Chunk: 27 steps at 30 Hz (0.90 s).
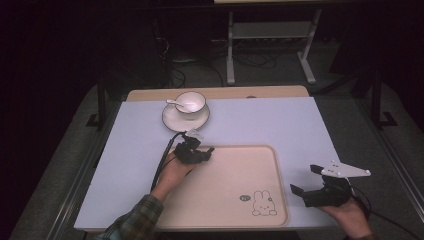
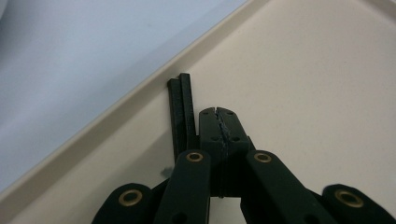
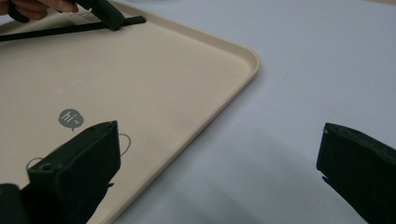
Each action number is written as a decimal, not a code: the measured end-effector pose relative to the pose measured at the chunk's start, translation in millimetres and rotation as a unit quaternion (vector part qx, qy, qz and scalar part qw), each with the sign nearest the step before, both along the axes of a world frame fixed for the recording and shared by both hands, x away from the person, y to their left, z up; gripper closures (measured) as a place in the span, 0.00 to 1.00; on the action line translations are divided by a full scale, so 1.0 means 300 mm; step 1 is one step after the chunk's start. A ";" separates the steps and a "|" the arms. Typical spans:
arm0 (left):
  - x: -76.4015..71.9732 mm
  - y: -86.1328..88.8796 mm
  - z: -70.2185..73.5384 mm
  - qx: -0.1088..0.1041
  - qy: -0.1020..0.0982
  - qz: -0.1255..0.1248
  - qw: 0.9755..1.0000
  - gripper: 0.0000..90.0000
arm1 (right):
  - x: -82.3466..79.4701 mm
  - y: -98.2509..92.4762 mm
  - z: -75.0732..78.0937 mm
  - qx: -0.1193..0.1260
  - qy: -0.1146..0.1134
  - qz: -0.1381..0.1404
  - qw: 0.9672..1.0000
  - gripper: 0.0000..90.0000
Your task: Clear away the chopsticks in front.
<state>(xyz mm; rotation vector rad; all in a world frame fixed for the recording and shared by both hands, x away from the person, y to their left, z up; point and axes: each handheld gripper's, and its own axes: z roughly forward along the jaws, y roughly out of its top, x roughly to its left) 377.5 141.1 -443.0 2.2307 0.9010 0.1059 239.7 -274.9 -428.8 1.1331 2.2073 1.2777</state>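
A pair of thin black sticks [image 2: 181,107] lies on the cream tray [image 1: 235,175] just inside its far left rim; the same sticks [image 3: 70,29] appear in the right gripper view along the tray's far edge. My left gripper [image 1: 207,150] rests at that corner, jaws shut [image 2: 219,112], with the sticks beside its left jaw and not between the jaws. My right gripper [image 1: 305,179] hovers open off the tray's right side, near the table's front right; nothing lies between its jaws [image 3: 219,135].
A white cup [image 1: 190,102] with a spoon [image 1: 175,103] stands on a saucer [image 1: 172,120] beyond the tray's far left corner. The tray carries a bunny drawing [image 1: 264,204] at its near right. Pale table [image 1: 280,120] surrounds the tray.
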 end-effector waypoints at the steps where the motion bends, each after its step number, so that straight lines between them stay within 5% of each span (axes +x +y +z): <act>1: -0.003 0.009 0.000 -0.001 0.001 0.002 1.000 1.00 | 0.001 0.000 0.000 0.001 0.000 0.000 1.000 0.00; 27: -0.097 0.264 0.011 0.004 0.020 0.060 0.998 1.00 | 0.001 0.002 -0.002 -0.001 0.001 0.002 1.000 0.00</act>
